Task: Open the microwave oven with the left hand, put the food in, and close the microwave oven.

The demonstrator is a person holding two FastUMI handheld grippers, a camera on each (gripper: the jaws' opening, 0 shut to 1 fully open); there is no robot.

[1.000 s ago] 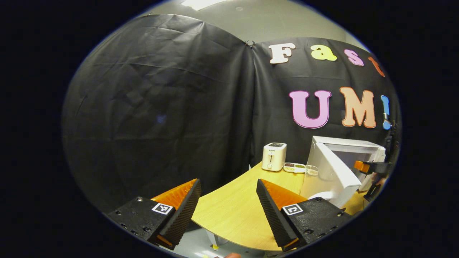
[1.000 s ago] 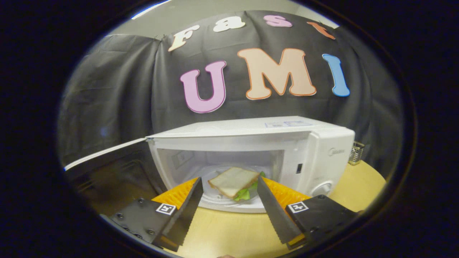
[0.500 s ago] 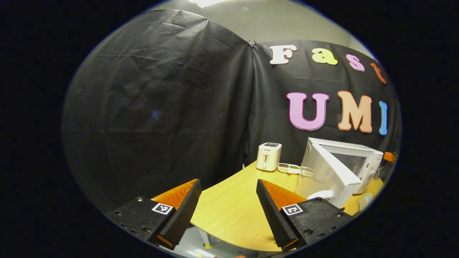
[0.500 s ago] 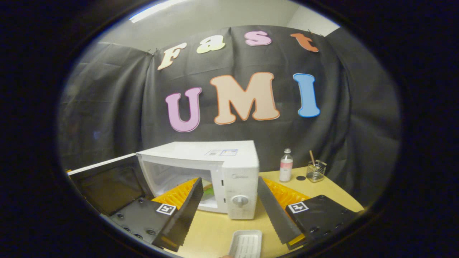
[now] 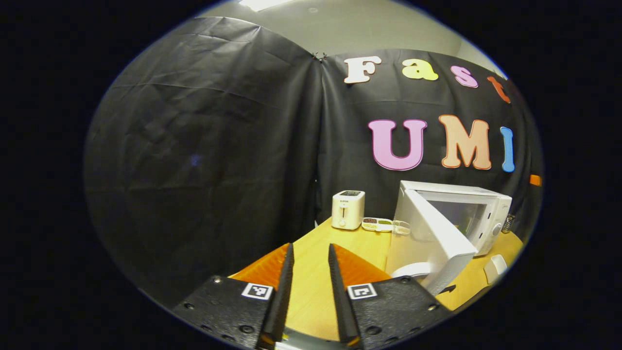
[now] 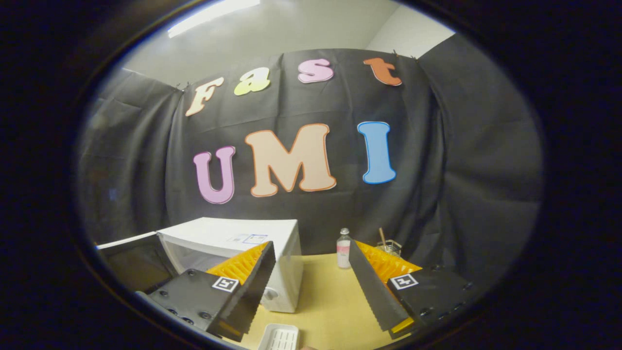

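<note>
- Wooden bench [image 5: 316, 262] curves along its near edge, bare in front of the toaster [image 5: 347, 209].
- Microwave oven [image 5: 457, 216] stands at the right, door [image 5: 430, 243] swung out.
- Left tongs [image 5: 308, 282] narrowly parted, empty.
- Right tongs [image 6: 311, 287] spread wide, empty.

Left gripper view: off the bench's [image 5: 311, 272] left end, facing right along it, microwave [image 5: 486, 216] far | Right gripper view: above the bench [image 6: 330, 301] front, facing the back wall, microwave [image 6: 252, 238] nearer at lower left | Shared: microwave, bench, back wall
</note>
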